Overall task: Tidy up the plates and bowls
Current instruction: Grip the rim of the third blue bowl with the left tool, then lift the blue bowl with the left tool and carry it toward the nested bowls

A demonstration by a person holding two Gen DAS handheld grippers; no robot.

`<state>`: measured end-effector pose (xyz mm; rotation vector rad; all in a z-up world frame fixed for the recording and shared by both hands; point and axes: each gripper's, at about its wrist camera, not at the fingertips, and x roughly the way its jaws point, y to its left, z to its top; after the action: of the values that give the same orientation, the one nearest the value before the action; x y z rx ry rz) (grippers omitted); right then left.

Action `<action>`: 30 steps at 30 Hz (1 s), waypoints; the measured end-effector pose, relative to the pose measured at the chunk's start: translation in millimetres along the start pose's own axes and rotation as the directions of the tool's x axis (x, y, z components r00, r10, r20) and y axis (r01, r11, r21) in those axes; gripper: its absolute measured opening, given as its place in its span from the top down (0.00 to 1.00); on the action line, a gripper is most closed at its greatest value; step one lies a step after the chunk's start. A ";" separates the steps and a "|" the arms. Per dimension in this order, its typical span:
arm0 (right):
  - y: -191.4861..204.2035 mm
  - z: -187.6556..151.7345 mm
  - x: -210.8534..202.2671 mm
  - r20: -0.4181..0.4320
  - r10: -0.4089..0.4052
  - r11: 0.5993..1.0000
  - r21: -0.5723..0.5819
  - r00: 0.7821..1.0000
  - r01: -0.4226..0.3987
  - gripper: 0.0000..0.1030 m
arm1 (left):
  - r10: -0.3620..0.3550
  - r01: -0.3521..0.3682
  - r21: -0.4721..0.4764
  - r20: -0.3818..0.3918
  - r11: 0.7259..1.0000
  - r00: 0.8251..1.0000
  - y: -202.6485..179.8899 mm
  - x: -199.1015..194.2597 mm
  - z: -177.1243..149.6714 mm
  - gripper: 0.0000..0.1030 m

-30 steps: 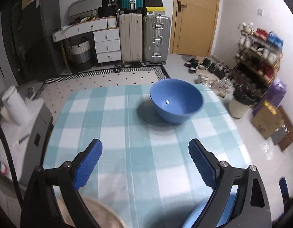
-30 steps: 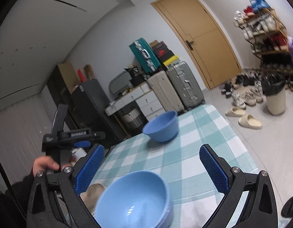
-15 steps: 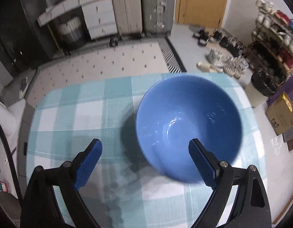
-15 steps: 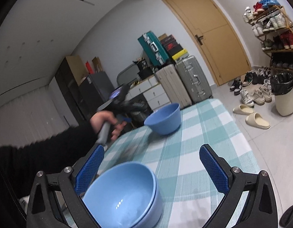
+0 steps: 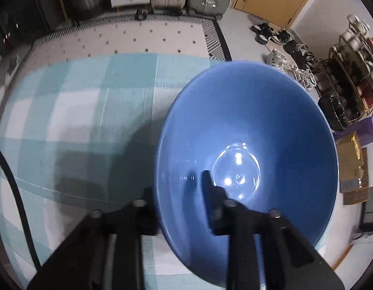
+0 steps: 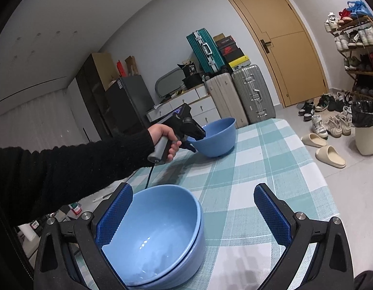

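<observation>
Closing on the left side first: my left gripper has its jaws drawing together over the near wall of the dark blue bowl, one finger outside the rim at lower centre of the left wrist view, the other inside, its tip close to the glossy base. From the blur I judge the pads are just meeting the wall, so I count this as a pinch on the rim. That bowl sits at the right of that frame on the checked tablecloth, near the table's far edge, and in the right wrist view it shows at centre with the hand and gripper against it.

Further right, my right gripper has its jaws spread wide and holds nothing; the light blue bowls, two nested by the look of the double rim, sit low in that frame with the left pad just beside their rim.

What worries me: a one-sided pinch on a smooth, sloped wall. If I lift before the grip is firm the bowl could slip or swing and tip, and it could slide off the edge towards the floor
</observation>
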<state>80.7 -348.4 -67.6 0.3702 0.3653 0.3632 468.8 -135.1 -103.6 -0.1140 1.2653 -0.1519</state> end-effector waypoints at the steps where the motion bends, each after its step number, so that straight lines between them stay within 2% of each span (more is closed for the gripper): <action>1: -0.2 -0.6 1.4 -0.005 -0.004 1.000 0.003 1.000 0.004 0.01 | -0.004 0.004 0.009 0.000 1.000 1.000 -2.0 0.1 -1.0 0.86; 4: -1.8 -2.1 3.8 -0.018 -0.019 1.000 0.009 1.000 0.020 0.01 | 0.070 -0.073 0.083 0.031 0.994 0.997 -13.0 -2.5 -6.2 0.90; 8: -5.2 -2.3 3.7 -0.022 -0.021 1.000 0.022 1.000 0.021 0.01 | 0.037 -0.036 0.106 -0.011 0.994 0.999 -18.0 -3.8 -10.8 0.91; 17: -4.1 2.5 -2.3 -0.005 -0.036 0.999 0.007 0.999 0.036 0.01 | 0.036 -0.022 0.221 -0.059 0.975 0.998 -32.5 -9.5 -30.2 0.90; 20: -2.5 4.7 -5.7 -0.003 -0.041 0.999 0.007 0.999 0.041 0.01 | 0.061 -0.047 0.290 -0.038 0.956 0.997 -39.6 -20.0 -47.3 0.90; 30: 12.2 7.6 -20.3 0.018 -0.050 0.999 -0.016 0.999 0.050 0.01 | 0.023 0.017 0.366 -0.105 0.930 0.994 -36.1 -36.7 -102.3 0.89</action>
<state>62.8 -348.1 -50.4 0.3471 0.3536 0.3134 358.5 -164.3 -93.5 0.2223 1.3232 -0.3940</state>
